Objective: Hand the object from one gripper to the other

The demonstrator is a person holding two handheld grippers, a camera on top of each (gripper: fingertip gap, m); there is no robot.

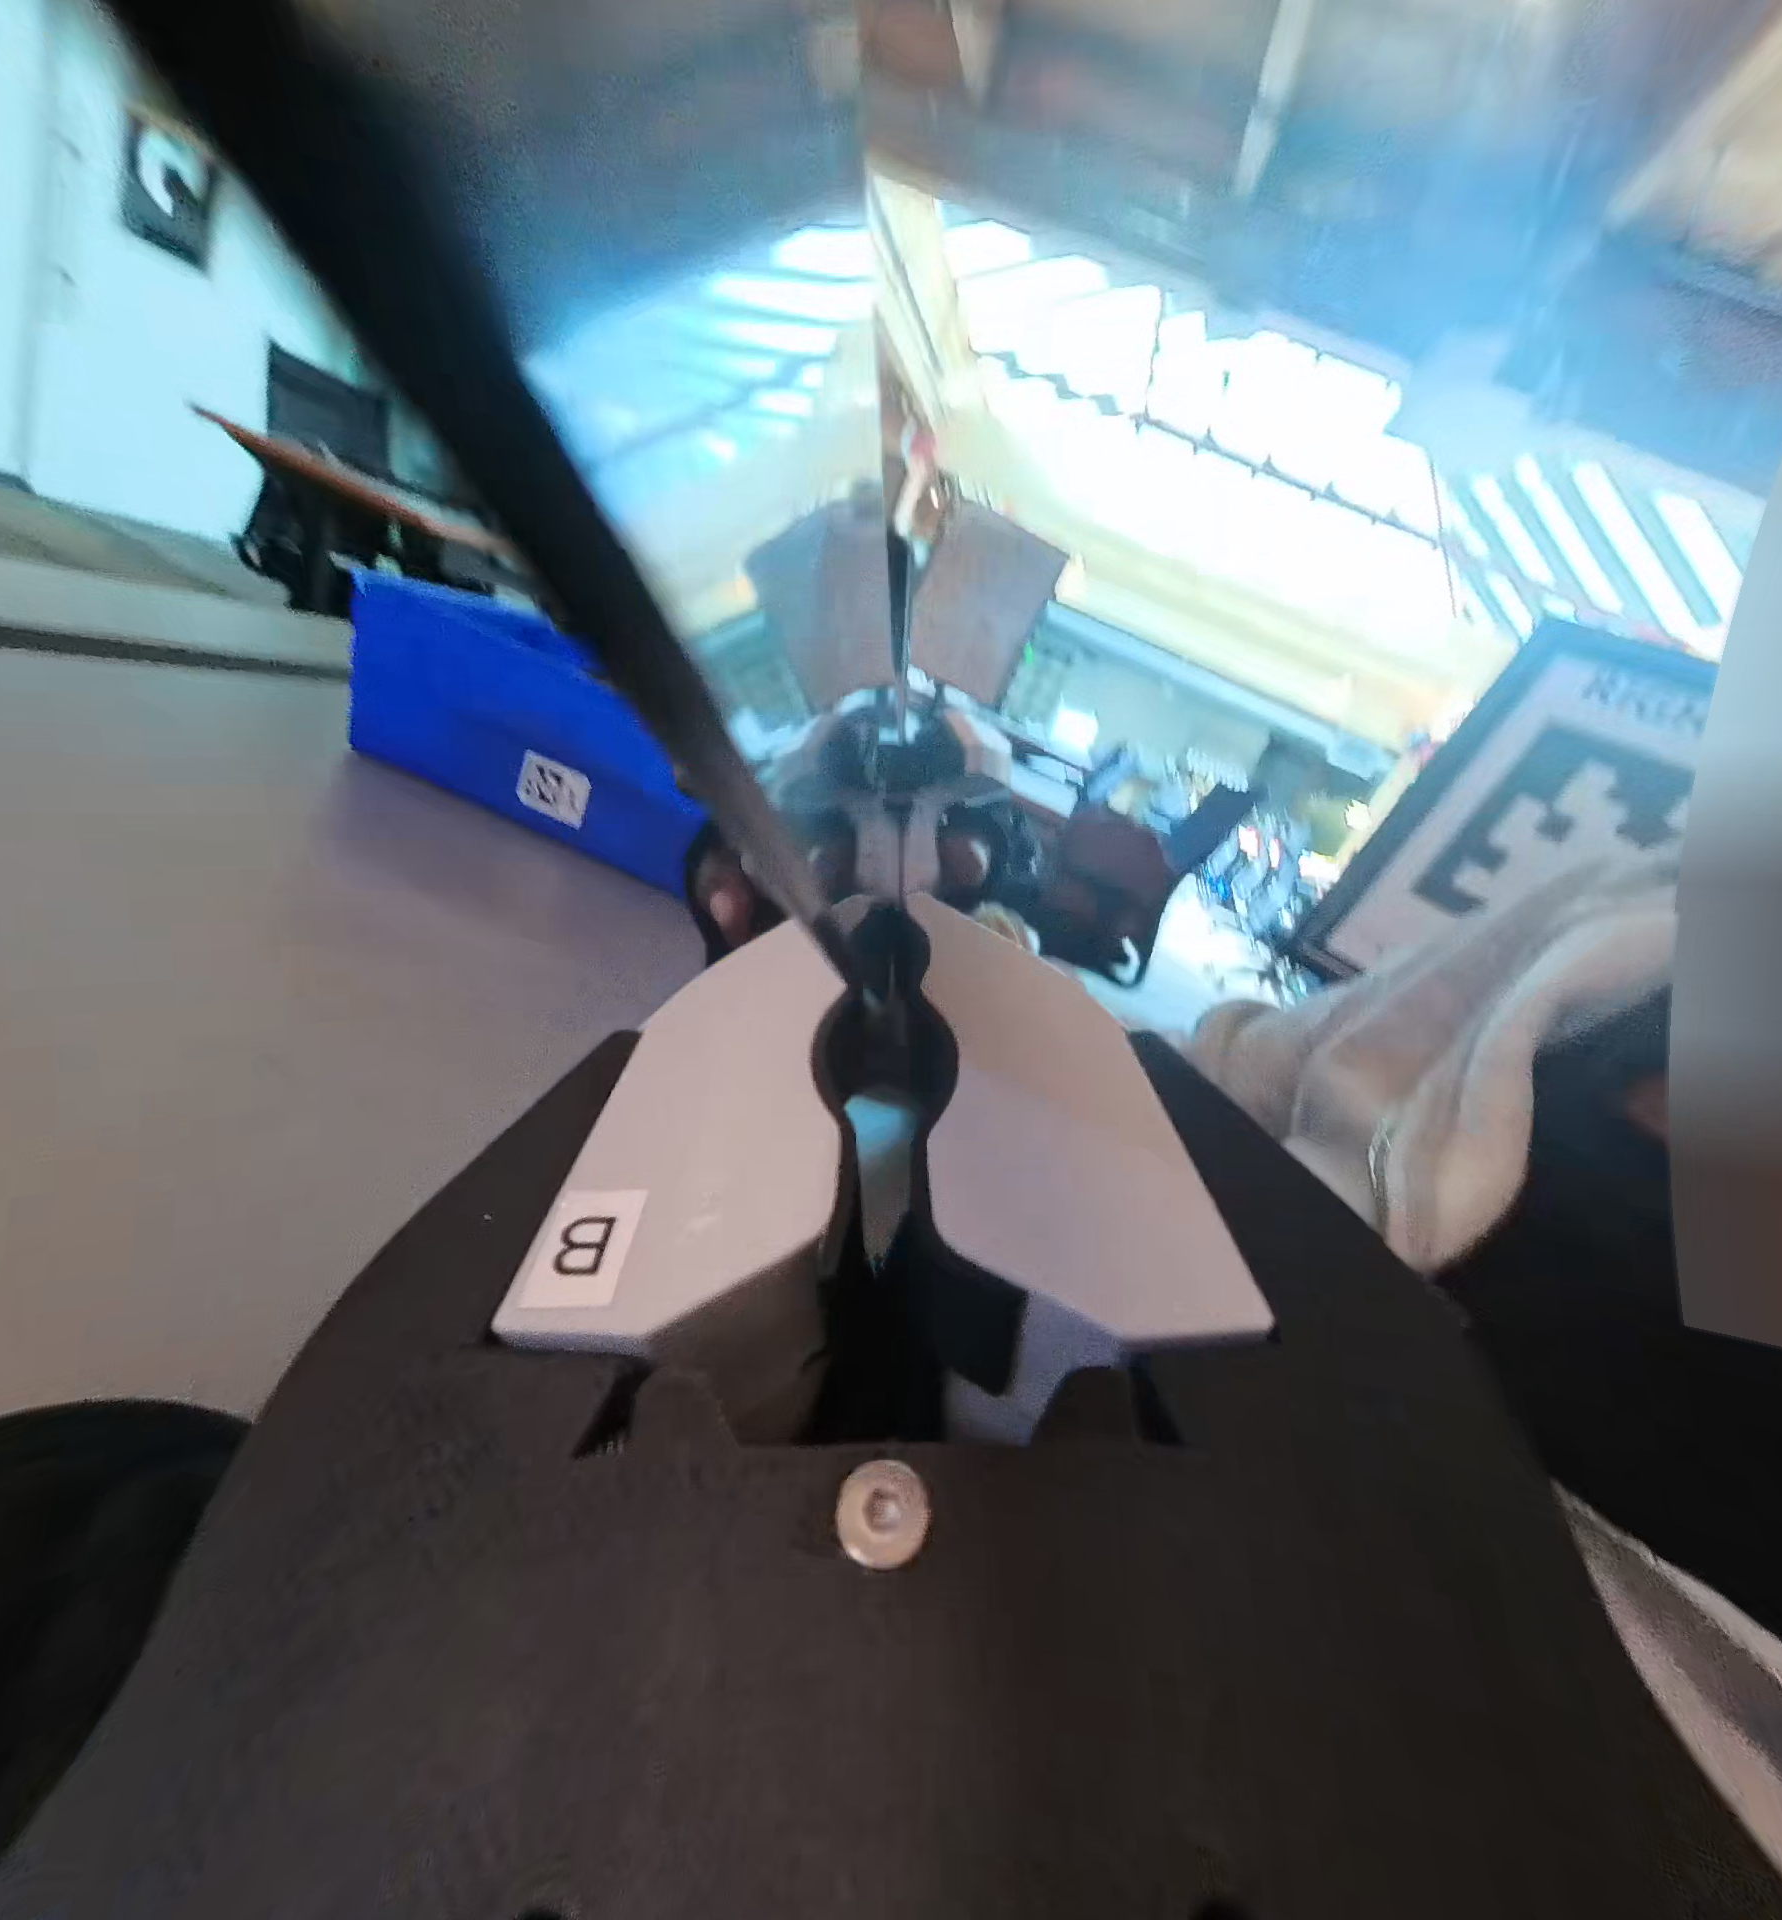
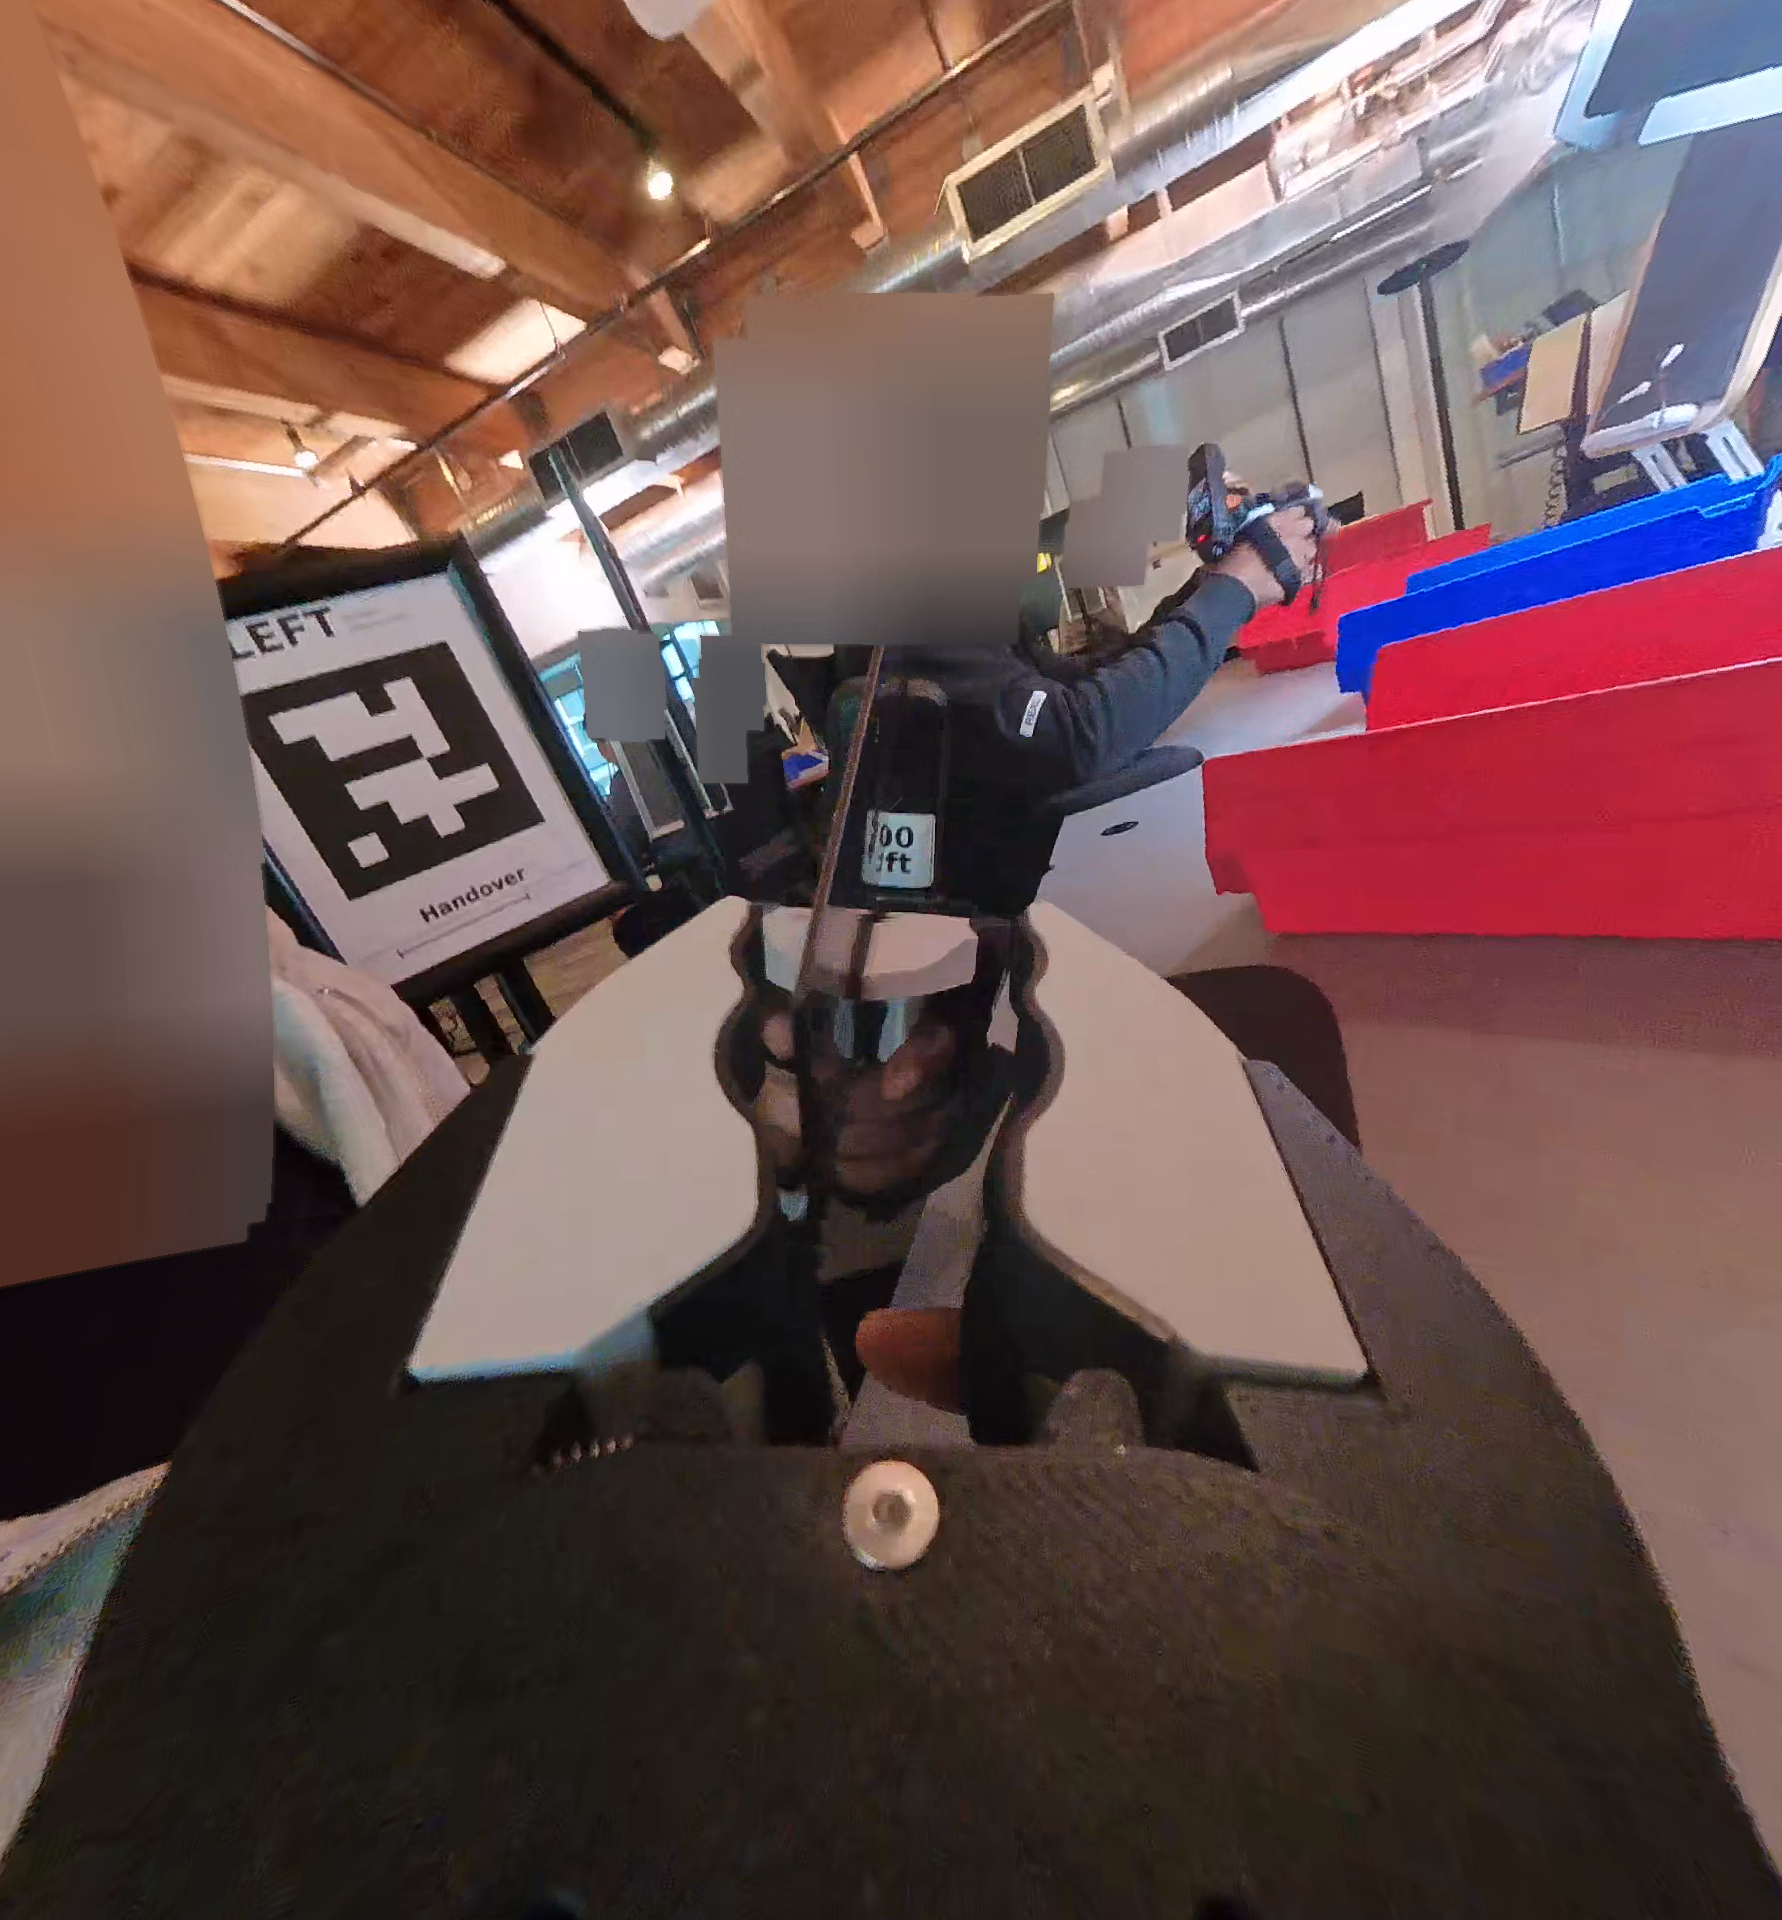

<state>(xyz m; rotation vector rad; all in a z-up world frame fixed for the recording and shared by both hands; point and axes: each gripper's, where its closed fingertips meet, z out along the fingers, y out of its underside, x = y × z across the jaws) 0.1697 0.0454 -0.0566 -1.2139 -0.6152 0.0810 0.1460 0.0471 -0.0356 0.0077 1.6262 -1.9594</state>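
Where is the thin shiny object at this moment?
Left wrist view, centre: the thin shiny object stands edge-on, clamped in the shut left hand-held gripper, with the blue bin on the table to its left.

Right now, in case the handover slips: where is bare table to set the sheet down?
Bare grey tabletop left of the blue bin, beside the left gripper holding the shiny sheet. Also bare tan table in front of the red bins. The bins' row is crowded.

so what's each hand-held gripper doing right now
left hand-held gripper: shut on a thin mirrored sheet
right hand-held gripper: open, around the sheet's edge
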